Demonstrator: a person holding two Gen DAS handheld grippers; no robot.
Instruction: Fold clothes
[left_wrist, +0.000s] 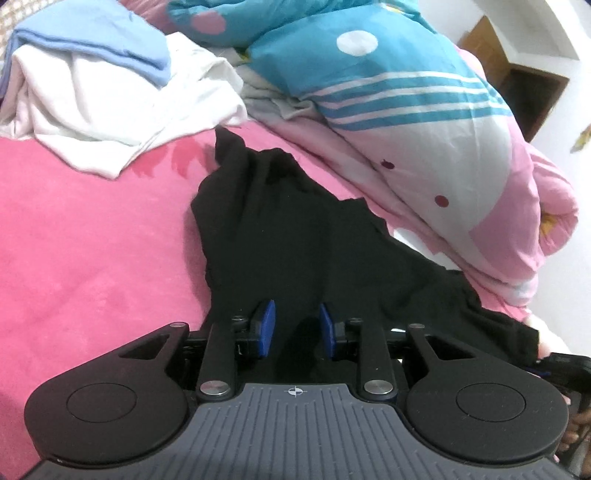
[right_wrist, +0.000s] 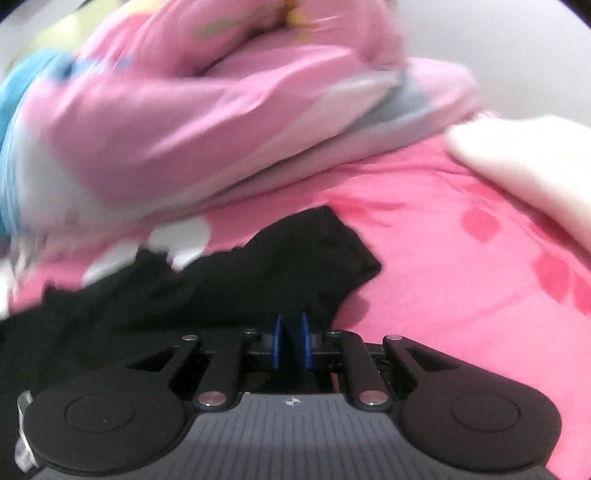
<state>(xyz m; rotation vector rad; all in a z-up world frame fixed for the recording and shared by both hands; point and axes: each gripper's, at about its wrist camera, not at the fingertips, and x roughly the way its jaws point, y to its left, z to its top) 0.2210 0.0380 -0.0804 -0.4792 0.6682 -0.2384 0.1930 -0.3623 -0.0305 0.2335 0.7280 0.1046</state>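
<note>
Pink bedding (left_wrist: 92, 229) is lying under both tongs as I am steering: my left gripper (left_wrist: 295, 328) is hovering spread over the black garment (left_wrist: 295, 229), while my right gripper (right_wrist: 290, 341) is sitting nearly pressed together at the garment's edge, whether pinching cloth I cannot tell. I am judging the garment rumpled, unfolded; white and blue clothes (left_wrist: 110, 92) are lying heaped beyond

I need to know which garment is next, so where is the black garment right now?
In the left wrist view the black garment lies crumpled on the pink bedsheet, straight ahead of the left gripper, with the rolled duvet on its right.
</note>
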